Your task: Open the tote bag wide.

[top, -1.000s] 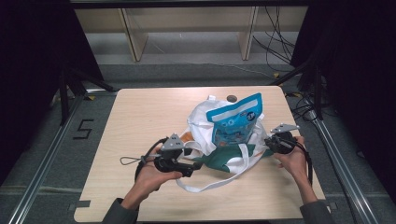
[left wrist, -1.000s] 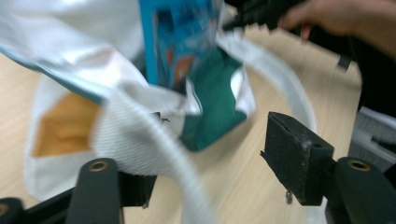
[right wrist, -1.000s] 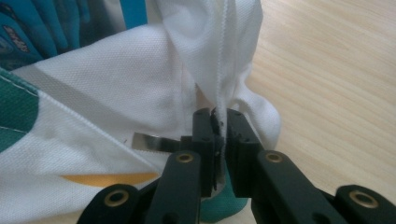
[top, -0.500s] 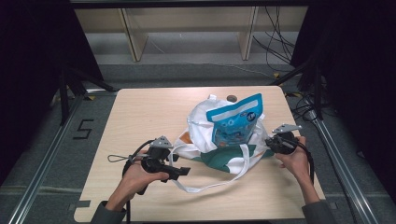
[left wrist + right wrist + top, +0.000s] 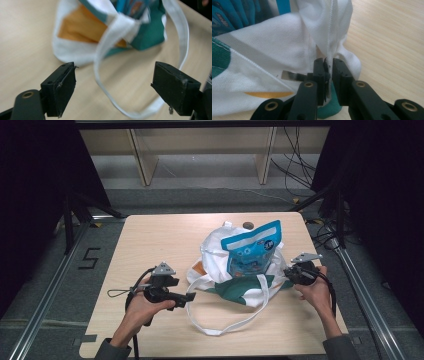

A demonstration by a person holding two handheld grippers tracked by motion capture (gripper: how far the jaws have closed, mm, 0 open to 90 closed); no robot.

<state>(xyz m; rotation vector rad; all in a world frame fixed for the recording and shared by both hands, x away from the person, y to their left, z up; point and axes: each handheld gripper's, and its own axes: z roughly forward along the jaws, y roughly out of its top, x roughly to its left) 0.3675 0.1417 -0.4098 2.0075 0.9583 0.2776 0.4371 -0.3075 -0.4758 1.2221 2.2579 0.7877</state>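
One readable sign — a black "5" (image 5: 89,258) marked on the grey floor left of my tabletop (image 5: 150,235), seen from the high view. The blue pouch (image 5: 252,251) standing in the tote bag (image 5: 220,270) carries a dark round logo and white print, but it's too small and blurred to read. In my right gripper view some lettering on the pouch (image 5: 224,17) shows — not legible either.

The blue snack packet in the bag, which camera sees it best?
The high view: the blue packet stands out of the white bag, its whole front showing. The left gripper view catches a blurred blue bit at the top; the right gripper view shows a corner at upper left.
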